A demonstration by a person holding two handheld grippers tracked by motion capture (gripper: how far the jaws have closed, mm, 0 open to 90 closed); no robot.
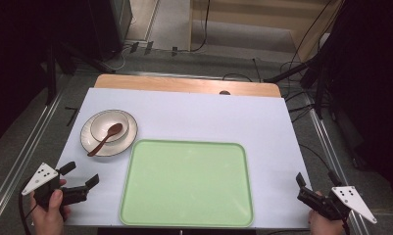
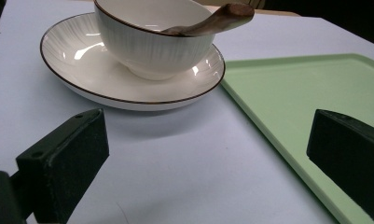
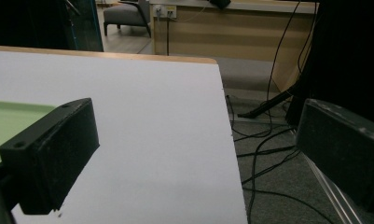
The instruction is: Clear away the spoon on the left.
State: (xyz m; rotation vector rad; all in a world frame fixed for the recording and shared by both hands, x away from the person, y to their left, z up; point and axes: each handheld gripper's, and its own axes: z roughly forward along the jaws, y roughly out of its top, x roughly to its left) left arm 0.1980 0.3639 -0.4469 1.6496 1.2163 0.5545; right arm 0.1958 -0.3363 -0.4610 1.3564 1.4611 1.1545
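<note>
Bare tray (image 1: 186, 183) mid-table; bowl (image 1: 109, 126) w/ spoon (image 1: 105, 139) far-left corner

just ahead of my left fingers, a white bowl (image 2: 152, 44) sits upright on a dark-rimmed plate (image 2: 82, 70), a brown wooden spoon (image 2: 212, 21) leaning inside it.

Each hand held a black two-jaw gripper. The left gripper (image 1: 81, 175) carried a pale grey three-cornered plate dotted with small dark holes, and a black cable trailed from it. The right gripper (image 1: 301, 187) bore a matching plate. The blocky, matte jaws had scuffed edges and small screw holes.
</note>
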